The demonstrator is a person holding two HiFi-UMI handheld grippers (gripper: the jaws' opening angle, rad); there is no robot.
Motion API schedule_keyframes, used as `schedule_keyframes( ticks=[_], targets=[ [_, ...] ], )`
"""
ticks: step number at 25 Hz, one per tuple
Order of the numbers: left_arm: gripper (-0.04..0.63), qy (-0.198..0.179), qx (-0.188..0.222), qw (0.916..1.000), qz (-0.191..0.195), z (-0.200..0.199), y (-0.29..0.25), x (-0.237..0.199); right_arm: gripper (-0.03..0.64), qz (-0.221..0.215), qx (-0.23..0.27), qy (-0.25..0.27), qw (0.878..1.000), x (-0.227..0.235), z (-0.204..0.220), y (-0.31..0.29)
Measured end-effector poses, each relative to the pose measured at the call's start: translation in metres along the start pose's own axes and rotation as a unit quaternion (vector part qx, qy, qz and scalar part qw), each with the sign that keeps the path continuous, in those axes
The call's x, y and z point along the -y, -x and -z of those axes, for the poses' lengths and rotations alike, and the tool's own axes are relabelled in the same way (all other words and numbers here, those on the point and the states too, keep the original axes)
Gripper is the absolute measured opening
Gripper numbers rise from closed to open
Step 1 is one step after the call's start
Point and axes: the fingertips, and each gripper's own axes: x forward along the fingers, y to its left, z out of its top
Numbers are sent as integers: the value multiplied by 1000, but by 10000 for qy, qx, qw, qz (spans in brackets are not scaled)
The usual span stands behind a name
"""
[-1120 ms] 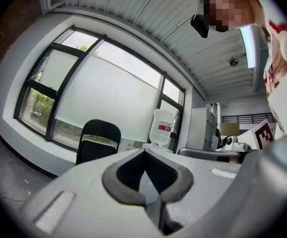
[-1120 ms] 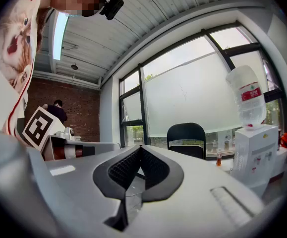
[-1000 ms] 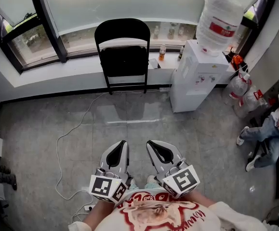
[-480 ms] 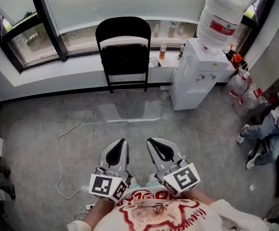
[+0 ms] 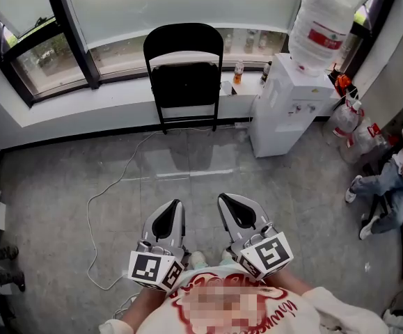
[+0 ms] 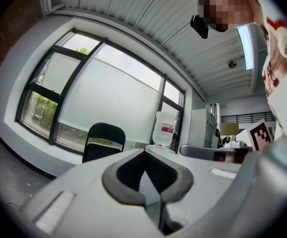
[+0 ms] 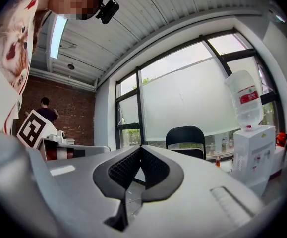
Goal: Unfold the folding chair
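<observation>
**Chair not reached yet, both tools empty**

I read the task as barely begun. The folding chair (image 5: 184,75) stands in the upper middle of the head view, against the wall under the window sill (image 5: 83,96). Its seat looks flipped up flat against the backrest, so I judge it still folded. Nothing touches it.

Both of my tools are low in the frame, close to my body and well apart from the chair, with a stretch of bare floor (image 5: 187,165) between. The left tool (image 5: 177,204) is clenched, its pads meeting at the tip with nothing between them. The right tool (image 5: 226,200) is clenched too and carries nothing. Each gripper view looks level across the room, with the chair small and far off beyond the closed tips.

A white water dispenser (image 5: 288,106) stands just right of the chair, and a loose cable (image 5: 107,200) trails over the floor at the left.

Everything is left to do: close the gap, release the tools, take hold of the frame and seat, and swing the seat down until the legs spread. I would steer clear of the cable on the approach.
</observation>
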Motion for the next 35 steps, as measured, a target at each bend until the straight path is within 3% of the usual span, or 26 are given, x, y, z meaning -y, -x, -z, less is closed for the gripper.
schedule_keyframes(
  ticks=[7,12,19,25,35],
  targets=[
    [0,-9,38,9999,-117,-3,17,-26,23,-28,-33,-24,10000,-25,9,-9],
    [0,58,29,9998,-186,-4,13,-39,23,25,-49,-102,9999,-19,7,-21],
    [0,-1,84,9994,-340,-6,-7,-65,23,-220,-42,-111,9997,-7,13,-57],
    [0,-57,186,9984,-535,-21,-55,-102,23,-368,46,48,9993,21,2,-109],
    [0,-167,83,9981,-585,-34,-165,-143,23,-490,32,-4,9988,106,-4,-200]
  ],
)
